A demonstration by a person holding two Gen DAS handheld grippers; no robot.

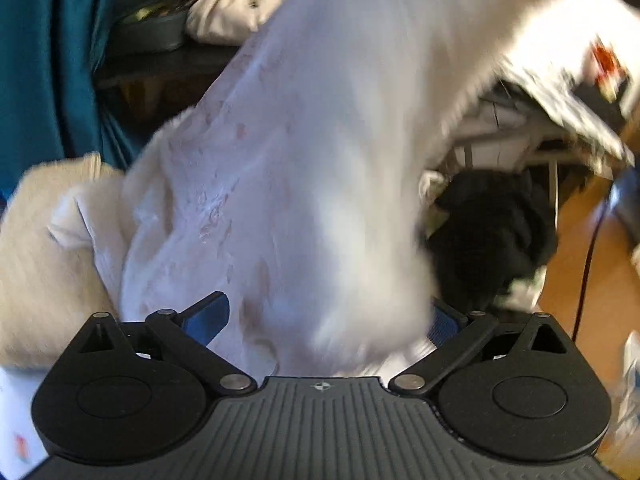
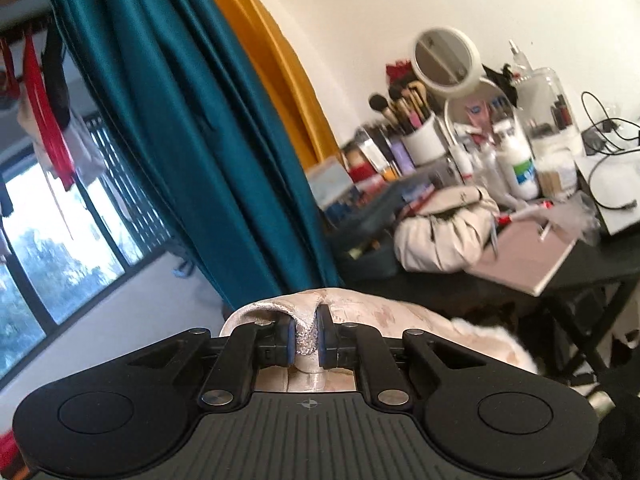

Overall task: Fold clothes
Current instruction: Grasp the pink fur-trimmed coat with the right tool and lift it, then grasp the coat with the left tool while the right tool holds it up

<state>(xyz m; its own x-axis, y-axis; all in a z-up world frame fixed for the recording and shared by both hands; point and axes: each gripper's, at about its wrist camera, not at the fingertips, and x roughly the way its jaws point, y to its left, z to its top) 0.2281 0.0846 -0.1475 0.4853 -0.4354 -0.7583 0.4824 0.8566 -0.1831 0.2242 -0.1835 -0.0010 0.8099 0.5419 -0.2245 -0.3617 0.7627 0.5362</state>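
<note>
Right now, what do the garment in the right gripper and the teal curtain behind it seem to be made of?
Garment: thin cream woven fabric with a faint pink print, matte; the edge pinched in the right gripper looks like silvery lace, though it is blurred. Teal curtain: satin-like, with glossy highlights along its folds.

Black desk [image 2: 592, 268], right wrist view. Landmark: cream handbag [image 2: 444, 236] on the desktop. Flat pink board [image 2: 524, 258] touches the bag's right side. White cup of makeup brushes [image 2: 424, 136] stands behind the bag; bottles and round mirror [image 2: 442, 56] behind, further right.
</note>
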